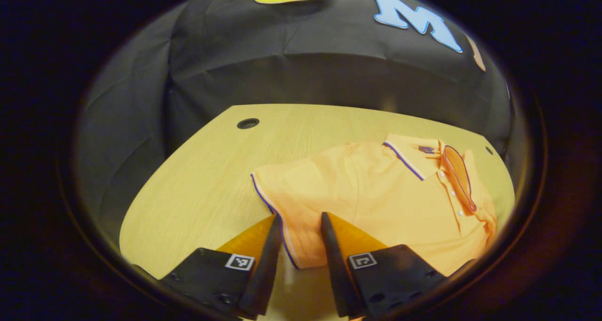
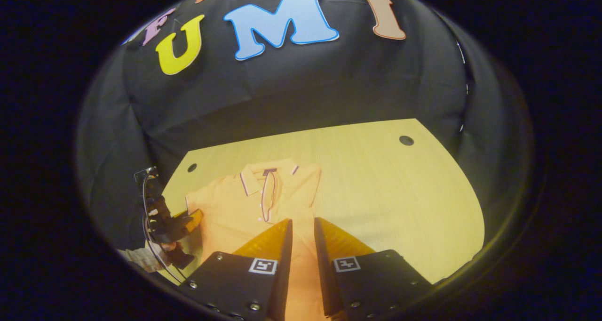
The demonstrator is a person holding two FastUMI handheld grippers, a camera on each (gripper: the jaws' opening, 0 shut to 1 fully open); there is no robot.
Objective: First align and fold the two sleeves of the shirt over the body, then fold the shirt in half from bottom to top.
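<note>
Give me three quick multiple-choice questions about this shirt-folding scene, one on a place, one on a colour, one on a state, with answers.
1. Where does the shirt lie?
A. on the wooden table
B. on the floor
C. on a hanger

2. What colour is the shirt?
A. green
B. orange
C. white

3. How do the left gripper fingers stand?
A. clamped together
B. apart around the sleeve hem
C. holding a cup

Answers: 1 A, it lies flat on the wood. 2 B, orange cloth with dark trim. 3 B, a gap shows between them.

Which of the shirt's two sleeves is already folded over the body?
Neither looks folded: the sleeve ahead of the left gripper lies spread flat on the table; the other sleeve also sticks outward.
</note>
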